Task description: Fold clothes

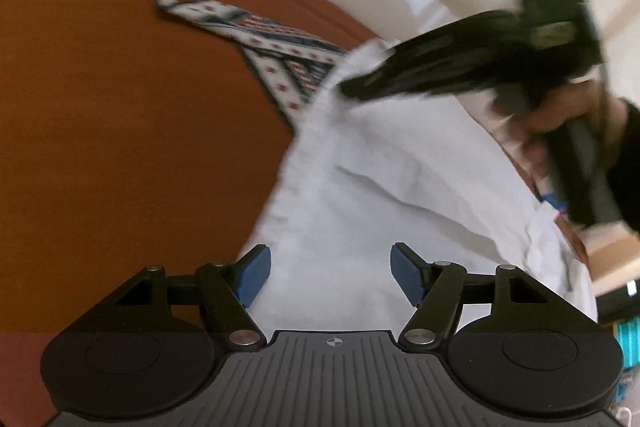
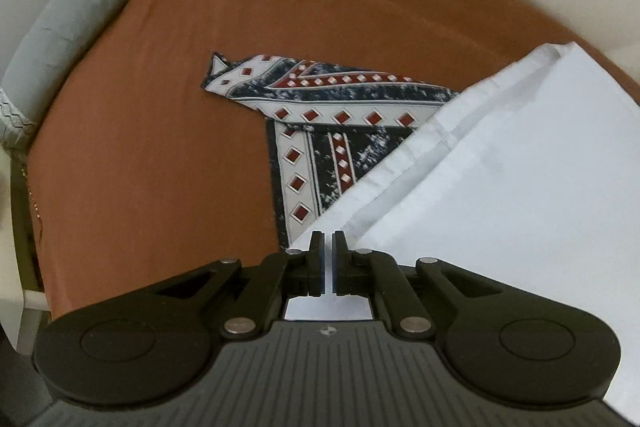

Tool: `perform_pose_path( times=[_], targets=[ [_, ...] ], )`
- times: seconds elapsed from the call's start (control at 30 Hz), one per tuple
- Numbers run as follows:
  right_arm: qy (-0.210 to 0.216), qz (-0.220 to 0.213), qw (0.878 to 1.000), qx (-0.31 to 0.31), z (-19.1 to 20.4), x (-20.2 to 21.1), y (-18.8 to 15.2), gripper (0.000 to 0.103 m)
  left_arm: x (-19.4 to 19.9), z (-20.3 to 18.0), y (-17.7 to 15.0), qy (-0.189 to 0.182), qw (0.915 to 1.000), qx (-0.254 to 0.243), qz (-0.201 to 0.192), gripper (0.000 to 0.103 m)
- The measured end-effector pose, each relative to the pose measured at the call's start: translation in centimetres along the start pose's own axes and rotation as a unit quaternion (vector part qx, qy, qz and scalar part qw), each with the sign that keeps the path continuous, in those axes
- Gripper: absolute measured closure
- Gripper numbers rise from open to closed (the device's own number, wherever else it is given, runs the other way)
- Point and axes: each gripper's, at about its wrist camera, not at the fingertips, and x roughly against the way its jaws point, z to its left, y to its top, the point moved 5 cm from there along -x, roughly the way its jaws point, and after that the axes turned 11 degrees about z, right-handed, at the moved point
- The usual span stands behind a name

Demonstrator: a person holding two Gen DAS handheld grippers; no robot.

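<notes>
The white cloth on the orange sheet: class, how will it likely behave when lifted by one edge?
The white cloth will probably flop and drape, since creases already run across it. It seems light: the right gripper, nearly shut on its hemmed edge, raises it. It may drag across the patterned scarf it overlaps.

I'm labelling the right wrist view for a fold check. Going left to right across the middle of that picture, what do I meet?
Grey bolster pillow → bare orange-brown bedsheet → patterned navy, red and white cloth → white garment.
</notes>
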Motion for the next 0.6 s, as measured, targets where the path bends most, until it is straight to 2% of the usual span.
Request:
perform_pose_path(
  times=[0.03, 0.1, 0.2, 0.33, 0.4, 0.47, 0.5, 0.6],
  targets=[
    [-0.002, -0.015, 1.000, 0.008, -0.1, 1.1, 0.5, 0.080, 0.2, 0.3, 0.0, 0.002, 1.0000, 0.003, 0.000, 0.023],
    [-0.042, -0.045, 0.998, 0.021, -1.2, 3.6, 1.9, 0.062, 0.2, 0.6, 0.1, 0.003, 1.0000, 0.005, 0.004, 0.023],
    [-0.076, -0.040, 0.996, 0.012, -2.8, 5.1, 3.7, 0.057, -0.6, 0.5, 0.8, 0.001, 0.9999, 0.006, 0.011, 0.023],
    [-0.139, 0.017, 0.990, -0.015, -3.7, 2.6, 4.5, 0.042, -1.2, 0.2, 1.3, -0.007, 0.9998, -0.002, 0.016, 0.023],
    [-0.142, 0.032, 0.988, -0.046, -3.9, 1.4, 4.5, 0.039, -1.2, 0.3, 1.4, 0.000, 0.9999, -0.003, 0.013, 0.023],
    [-0.146, 0.041, 0.985, -0.077, -3.7, 0.0, 4.7, 0.033, -1.0, 0.4, 1.5, 0.008, 0.9999, 0.000, 0.006, 0.023],
    [-0.156, 0.043, 0.983, -0.090, -3.7, -0.6, 4.8, 0.026, -0.9, 0.5, 1.6, 0.012, 0.9999, 0.001, 0.003, 0.023],
    [-0.185, 0.043, 0.976, -0.106, -3.2, -1.9, 5.0, 0.025, -0.3, 0.8, 1.6, 0.020, 0.9998, -0.001, -0.007, 0.023]
  ],
)
